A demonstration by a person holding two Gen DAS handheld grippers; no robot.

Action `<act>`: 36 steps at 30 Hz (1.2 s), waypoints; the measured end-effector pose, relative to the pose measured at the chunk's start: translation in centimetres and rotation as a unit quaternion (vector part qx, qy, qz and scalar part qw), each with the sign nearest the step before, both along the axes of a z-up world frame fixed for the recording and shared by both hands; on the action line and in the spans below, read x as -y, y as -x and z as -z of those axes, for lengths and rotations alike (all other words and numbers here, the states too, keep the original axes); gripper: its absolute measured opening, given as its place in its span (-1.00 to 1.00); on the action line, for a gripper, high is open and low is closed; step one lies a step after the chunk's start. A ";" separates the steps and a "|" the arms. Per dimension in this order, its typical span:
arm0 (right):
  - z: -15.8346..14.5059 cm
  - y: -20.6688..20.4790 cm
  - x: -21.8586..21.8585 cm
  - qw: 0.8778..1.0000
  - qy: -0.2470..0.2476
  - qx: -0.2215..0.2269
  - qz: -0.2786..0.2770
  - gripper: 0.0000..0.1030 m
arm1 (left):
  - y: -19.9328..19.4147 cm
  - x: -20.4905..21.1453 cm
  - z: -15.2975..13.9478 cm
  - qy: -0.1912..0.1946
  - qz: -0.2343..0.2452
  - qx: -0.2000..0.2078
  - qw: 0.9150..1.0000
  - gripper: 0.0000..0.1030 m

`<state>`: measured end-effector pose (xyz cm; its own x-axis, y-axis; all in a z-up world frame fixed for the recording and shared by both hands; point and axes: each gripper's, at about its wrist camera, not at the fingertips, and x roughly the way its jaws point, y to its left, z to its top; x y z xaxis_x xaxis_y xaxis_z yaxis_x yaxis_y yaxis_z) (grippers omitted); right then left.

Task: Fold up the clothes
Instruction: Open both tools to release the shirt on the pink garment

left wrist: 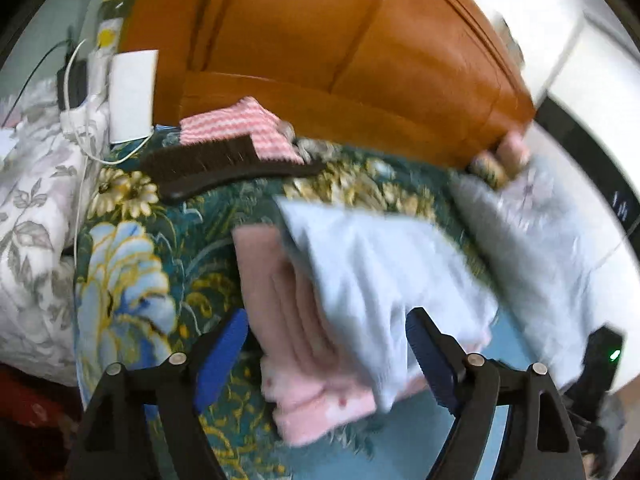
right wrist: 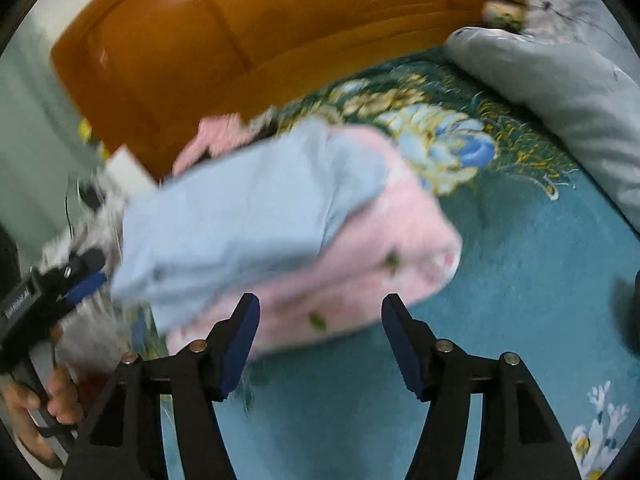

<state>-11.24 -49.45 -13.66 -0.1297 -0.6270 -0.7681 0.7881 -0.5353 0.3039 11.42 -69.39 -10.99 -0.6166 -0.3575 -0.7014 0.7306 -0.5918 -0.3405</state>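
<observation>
Both claws are spread wide and empty: the left gripper (left wrist: 326, 344) hangs just above the near end of the stacked clothes, and the right gripper (right wrist: 320, 340) hangs over the near edge of the same stack from the other side. The task's things lie on the floral bedspread (left wrist: 132, 264) in front of the wooden headboard (left wrist: 320, 60): a pale blue garment (right wrist: 232, 220) lies folded on top of a pink garment (right wrist: 380, 248), the pink one sticking out past the blue along one side and at the near end. Both views are smeared by motion, so I cannot tell whether the blue piece is fully squared or only roughly laid over. As I judge it, the step in hand is to tidy or finish this pile. To do it well, bring each claw down onto a single layer at a corner instead of biting the whole stack, since the pink folds in the left wrist view sit in several loose ridges that would bunch if pinched together. Keep the two claws level with each other so the edge lifts evenly, and carry the fold across low to the bed. A dark comb (left wrist: 224, 164) and a striped pink cloth (left wrist: 236, 128) lie near the headboard, well apart from the pile, and a grey pillow (right wrist: 560, 92) lies off to the side; none is in the way.
</observation>
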 end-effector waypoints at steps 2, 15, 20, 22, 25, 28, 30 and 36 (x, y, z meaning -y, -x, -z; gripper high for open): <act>-0.3 -0.9 -0.1 1.000 0.006 -0.023 0.002 0.82 | 0.9 -1.8 0.4 0.020 0.009 0.024 0.999 0.76; -1.1 -2.2 2.0 0.995 -0.024 -0.100 -0.007 0.91 | 2.0 -4.3 1.5 0.021 -0.001 0.024 0.999 1.00; 0.1 -2.3 2.4 0.994 -0.043 -0.103 0.000 0.91 | 2.1 -4.3 3.2 0.007 -0.002 0.039 0.999 1.00; 0.4 -2.4 2.5 0.993 -0.050 -0.109 -0.001 0.91 | 2.1 -4.3 4.0 -0.001 -0.004 0.042 0.999 1.00; 0.8 -2.5 2.6 0.992 -0.057 -0.111 0.000 0.92 | 2.1 -4.4 4.9 -0.006 -0.011 0.047 0.999 1.00; 1.2 -2.5 2.5 0.992 -0.060 -0.108 0.001 0.92 | 2.1 -4.5 5.4 -0.004 -0.012 0.054 0.998 1.00; 1.3 -2.5 2.6 0.992 -0.062 -0.111 -0.002 0.92 | 2.1 -4.6 5.5 0.001 -0.011 0.056 0.998 1.00; 1.6 -2.6 2.8 0.992 -0.067 -0.110 -0.003 0.92 | 2.0 -4.6 5.5 0.017 -0.012 0.058 0.998 1.00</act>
<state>-8.66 -52.21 -15.22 -0.3001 -0.5218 -0.7986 0.8306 -0.5546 0.0503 9.43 -64.78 -16.52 -0.5227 -0.3959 -0.7550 0.7782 -0.5833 -0.2329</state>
